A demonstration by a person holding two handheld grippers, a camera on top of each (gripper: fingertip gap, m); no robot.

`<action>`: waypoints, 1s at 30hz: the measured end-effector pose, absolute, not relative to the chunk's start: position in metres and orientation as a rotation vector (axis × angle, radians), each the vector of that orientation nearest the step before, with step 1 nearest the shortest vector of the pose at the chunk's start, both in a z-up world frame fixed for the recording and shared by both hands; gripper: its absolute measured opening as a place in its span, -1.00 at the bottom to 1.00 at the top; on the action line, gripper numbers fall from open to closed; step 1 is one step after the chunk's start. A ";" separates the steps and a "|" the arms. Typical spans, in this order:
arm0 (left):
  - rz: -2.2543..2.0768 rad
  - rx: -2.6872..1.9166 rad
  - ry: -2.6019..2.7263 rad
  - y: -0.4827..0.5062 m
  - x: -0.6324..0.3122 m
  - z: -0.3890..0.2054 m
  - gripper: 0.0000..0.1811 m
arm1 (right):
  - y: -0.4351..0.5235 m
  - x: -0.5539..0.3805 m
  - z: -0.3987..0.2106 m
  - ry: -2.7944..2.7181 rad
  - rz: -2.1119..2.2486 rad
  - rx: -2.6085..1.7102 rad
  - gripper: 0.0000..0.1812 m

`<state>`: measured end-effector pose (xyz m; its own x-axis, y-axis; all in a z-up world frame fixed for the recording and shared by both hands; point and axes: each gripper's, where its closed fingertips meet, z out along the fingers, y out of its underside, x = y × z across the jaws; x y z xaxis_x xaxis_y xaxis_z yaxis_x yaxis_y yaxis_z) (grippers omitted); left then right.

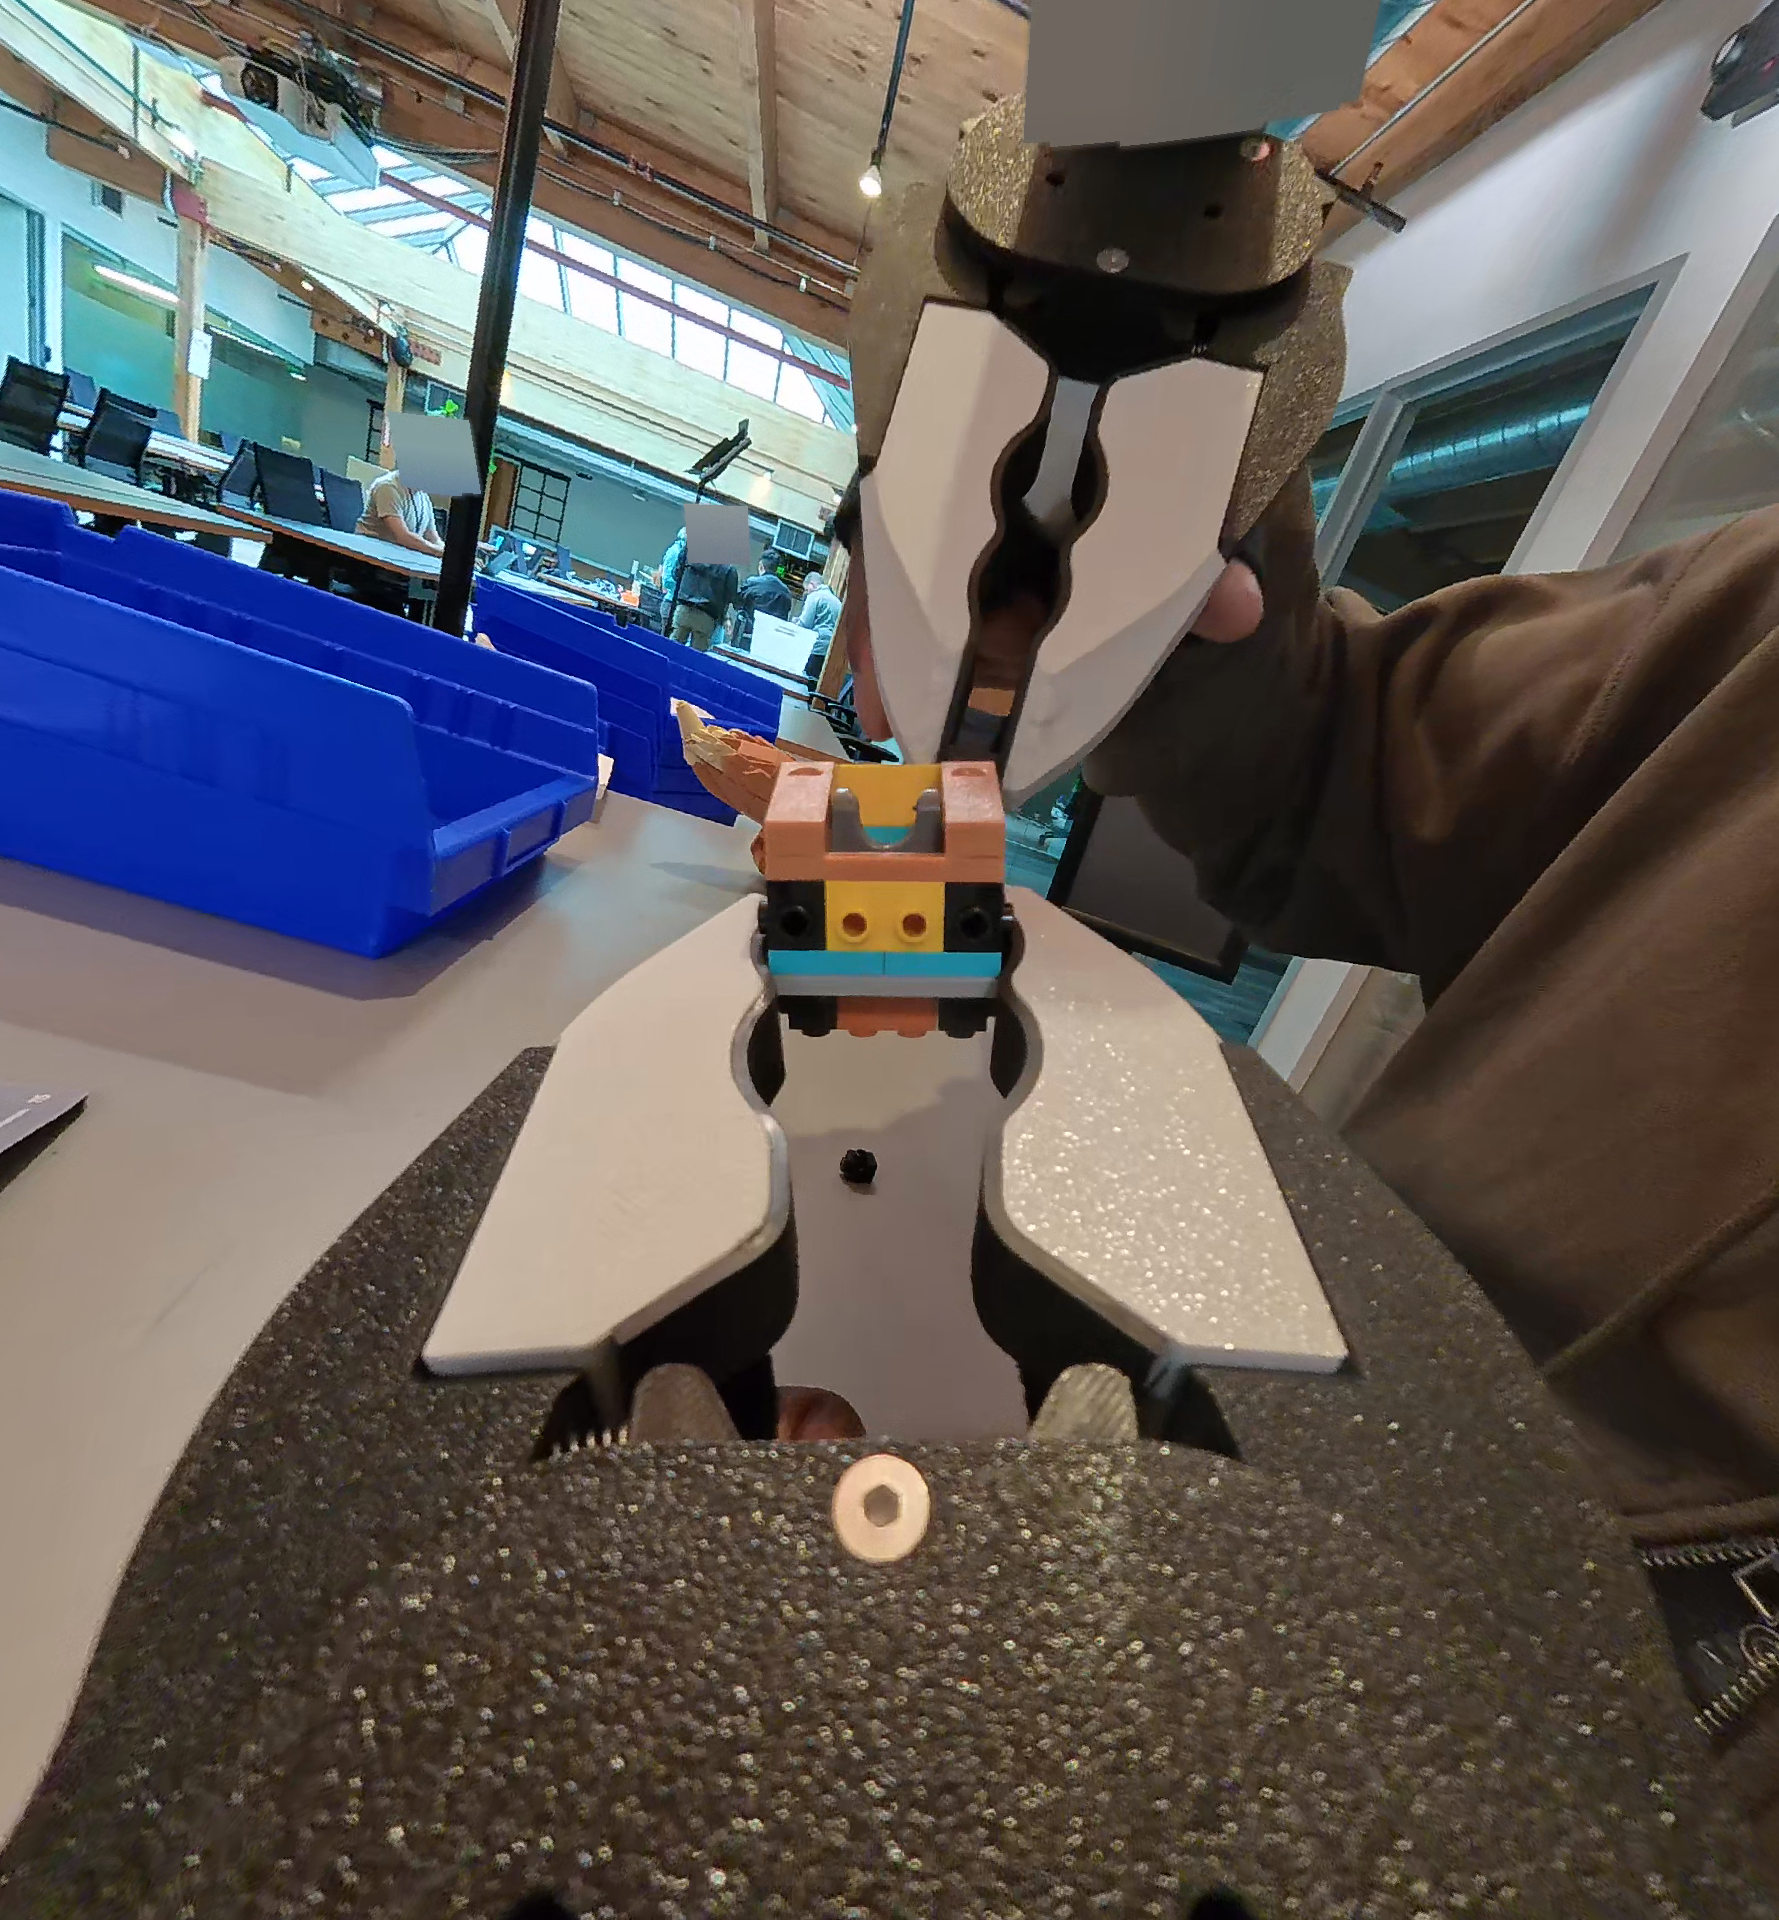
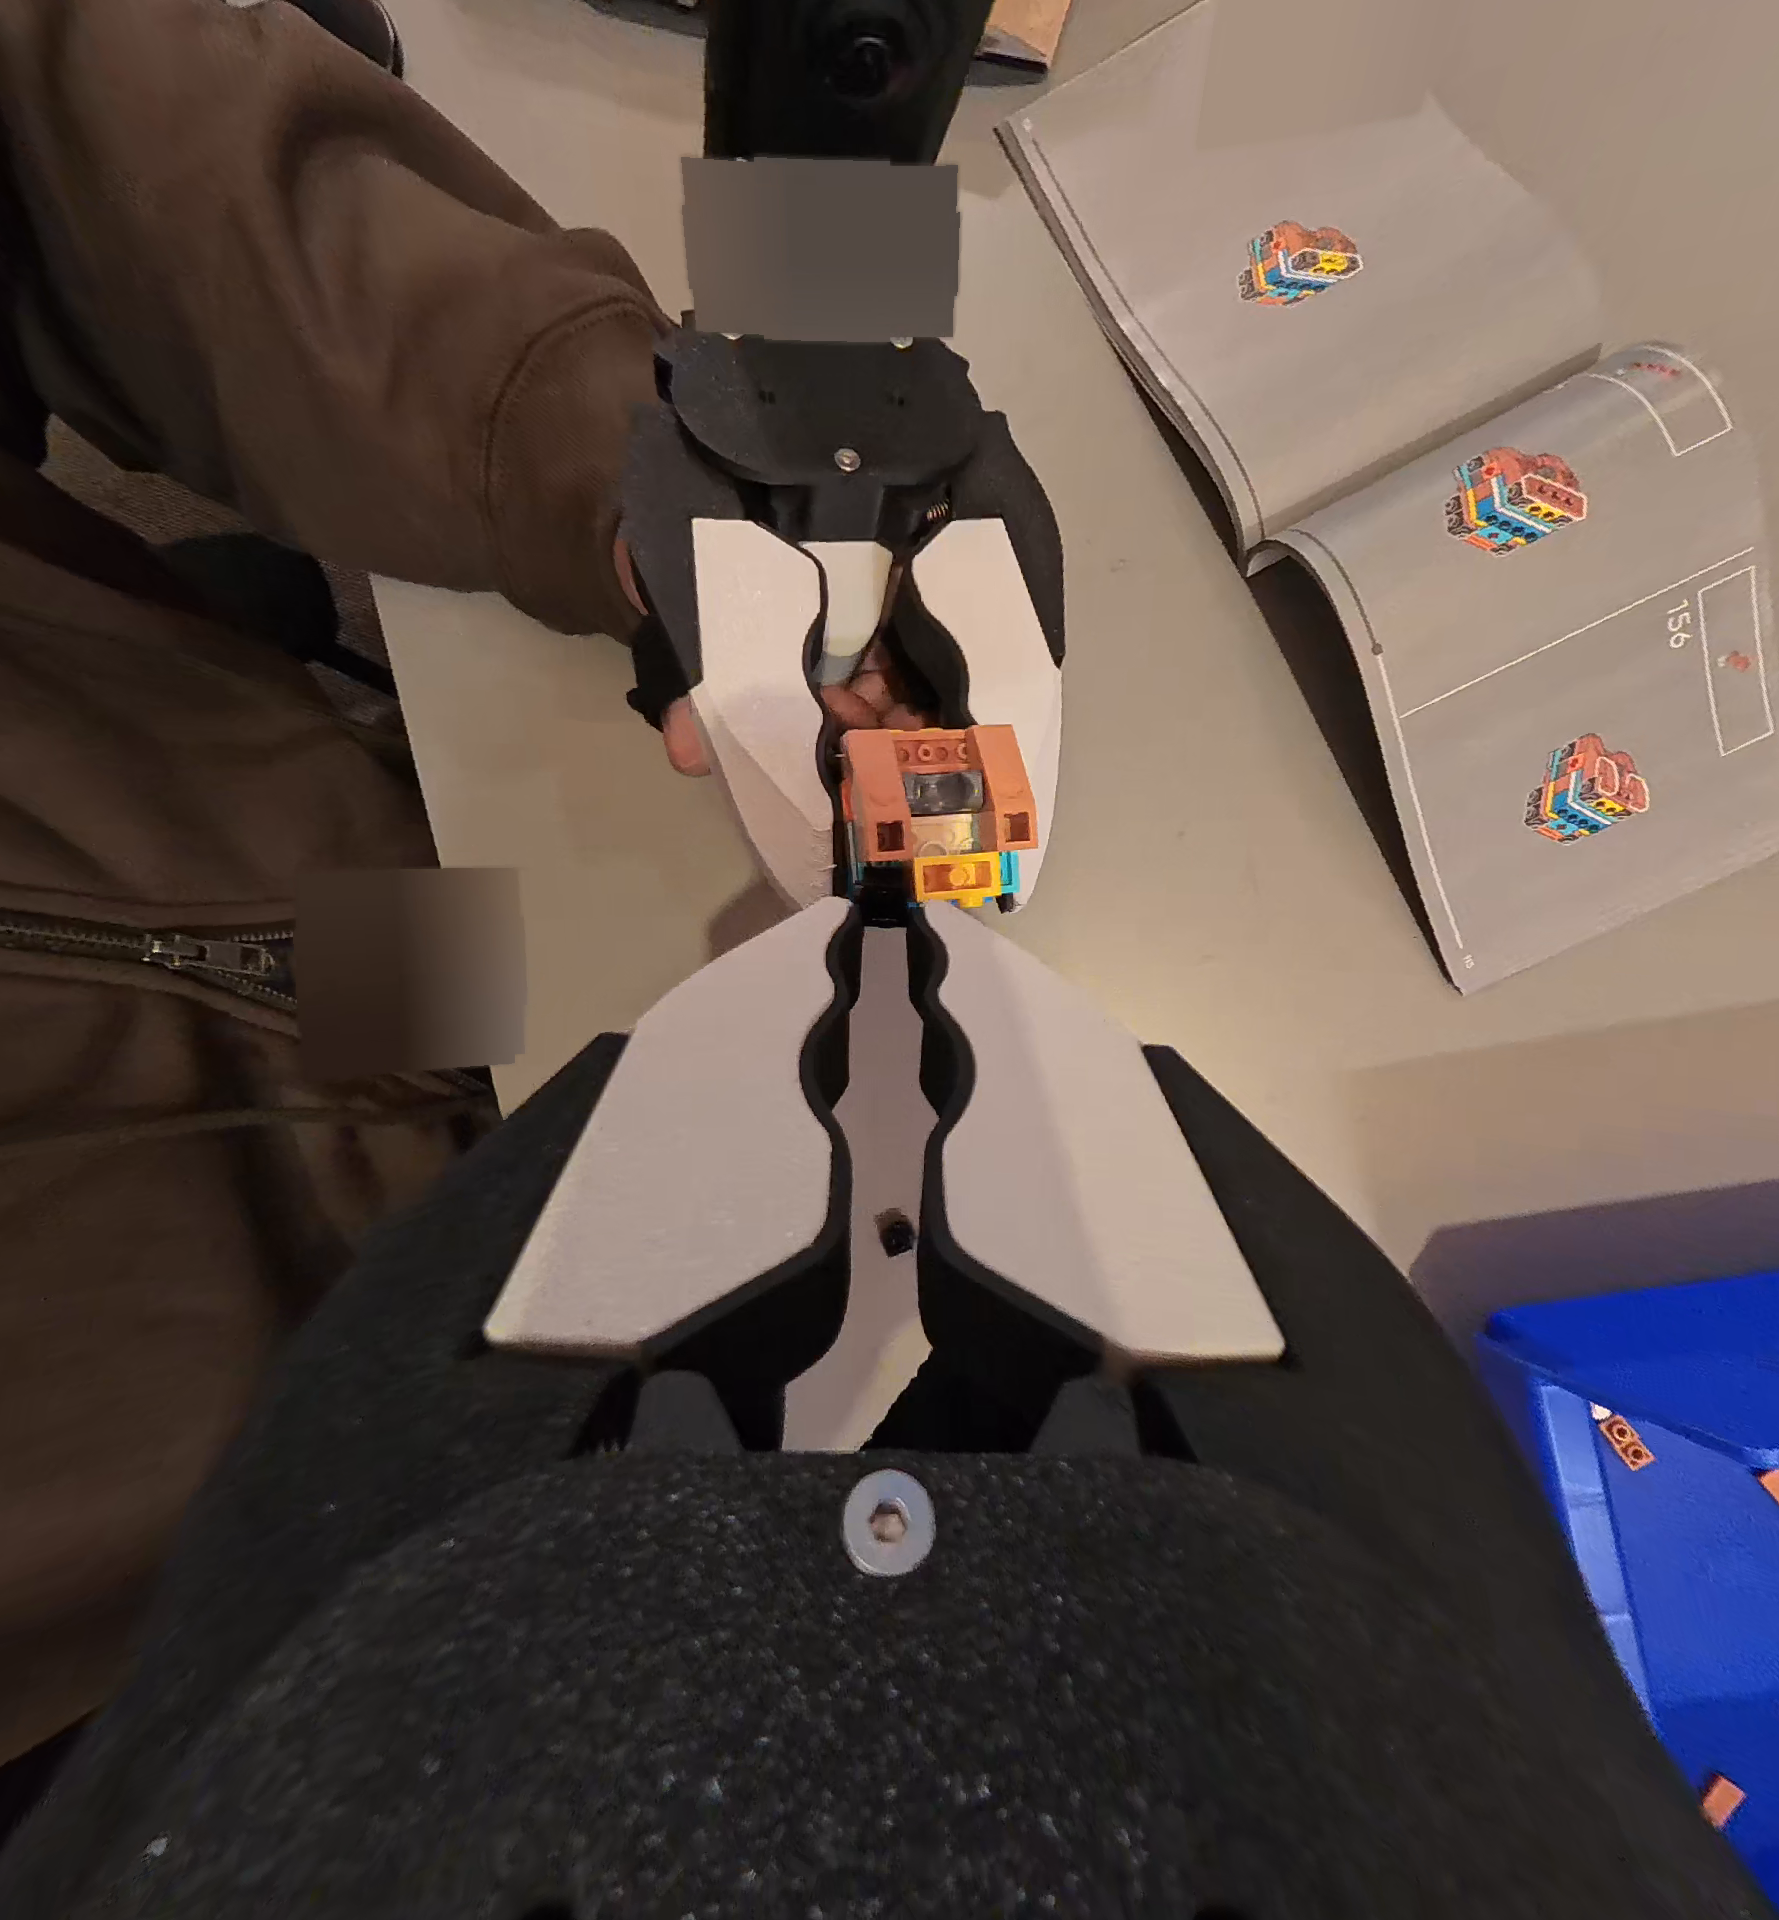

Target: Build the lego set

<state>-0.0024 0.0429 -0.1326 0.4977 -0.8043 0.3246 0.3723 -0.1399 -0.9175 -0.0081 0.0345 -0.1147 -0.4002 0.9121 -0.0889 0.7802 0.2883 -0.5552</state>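
Your left gripper (image 1: 885,966) clamps the lego build (image 1: 883,894) at frame centre. Your right gripper (image 2: 880,909), nearly closed, pinches the build's near edge; whether it truly grips, you cannot tell.

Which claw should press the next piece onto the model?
Probably the right claw: it pinches a small piece just above the lego model, while the left claw is clamped on the model, steadying it.

Left wrist view sitting behind left tool (image 1: 885,935), looking low, near level across desk (image 1: 189,1091) toward blue bins (image 1: 241,727) and ceiling. Right wrist view looking steeply down over right tool (image 2: 880,914) at desk, open booklet (image 2: 1487,582). Both very close; both sharing lego model (image 1: 885,894), each seeing opposite tool beyond it.
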 end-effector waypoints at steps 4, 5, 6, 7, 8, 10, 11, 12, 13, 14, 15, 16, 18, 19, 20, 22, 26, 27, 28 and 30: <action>-1.072 -1.361 0.416 0.043 -0.002 -0.133 -0.59 | 0.036 -0.009 -0.115 -2.302 0.746 -1.554 -0.90; -1.072 -1.362 0.414 0.043 -0.002 -0.133 -0.59 | 0.036 -0.009 -0.115 -2.301 0.735 -1.551 -0.90; -1.076 -1.361 0.413 0.043 -0.002 -0.133 -0.59 | 0.037 -0.009 -0.115 -2.298 0.724 -1.548 -0.89; -1.081 -1.359 0.410 0.043 -0.002 -0.133 -0.59 | 0.037 -0.009 -0.115 -2.295 0.715 -1.543 -0.89; -1.088 -1.358 0.407 0.043 -0.002 -0.132 -0.59 | 0.037 -0.010 -0.115 -2.293 0.706 -1.536 -0.88; -1.103 -1.356 0.402 0.043 -0.002 -0.132 -0.59 | 0.038 -0.010 -0.114 -2.289 0.687 -1.525 -0.86; -1.115 -1.353 0.397 0.043 -0.002 -0.132 -0.59 | 0.038 -0.011 -0.114 -2.287 0.681 -1.517 -0.86; -1.127 -1.349 0.391 0.042 -0.002 -0.131 -0.59 | 0.038 -0.011 -0.113 -2.283 0.677 -1.511 -0.85; -1.141 -1.345 0.384 0.042 -0.003 -0.130 -0.59 | 0.038 -0.012 -0.112 -2.279 0.674 -1.506 -0.84; -1.156 -1.340 0.378 0.042 -0.003 -0.130 -0.59 | 0.038 -0.012 -0.111 -2.276 0.673 -1.499 -0.84; -1.169 -1.335 0.372 0.042 -0.003 -0.129 -0.59 | 0.038 -0.013 -0.111 -2.275 0.671 -1.490 -0.83; -1.181 -1.330 0.367 0.041 -0.004 -0.128 -0.59 | 0.038 -0.013 -0.110 -2.276 0.670 -1.480 -0.82; -1.201 -1.322 0.357 0.041 -0.005 -0.127 -0.59 | 0.037 -0.013 -0.108 -2.275 0.675 -1.450 -0.79; -1.214 -1.316 0.350 0.041 -0.005 -0.126 -0.59 | 0.037 -0.013 -0.107 -2.272 0.682 -1.434 -0.79; -1.231 -1.309 0.342 0.041 -0.006 -0.125 -0.59 | 0.036 -0.013 -0.106 -2.271 0.692 -1.413 -0.77; -1.266 -1.292 0.323 0.040 -0.009 -0.123 -0.59 | 0.034 -0.012 -0.104 -2.265 0.706 -1.320 -0.73; -1.308 -1.261 0.285 0.041 -0.016 -0.119 -0.59 | 0.039 -0.015 -0.101 -2.152 0.608 -0.954 -0.59; -1.310 -1.258 0.280 0.041 -0.017 -0.118 -0.59 | 0.039 -0.014 -0.102 -2.118 0.576 -0.864 -0.55; -1.313 -1.258 0.278 0.042 -0.018 -0.119 -0.59 | 0.040 -0.014 -0.104 -2.081 0.538 -0.789 -0.54; -1.316 -1.259 0.280 0.042 -0.018 -0.119 -0.59 | 0.041 -0.014 -0.112 -2.030 0.454 -0.664 -0.47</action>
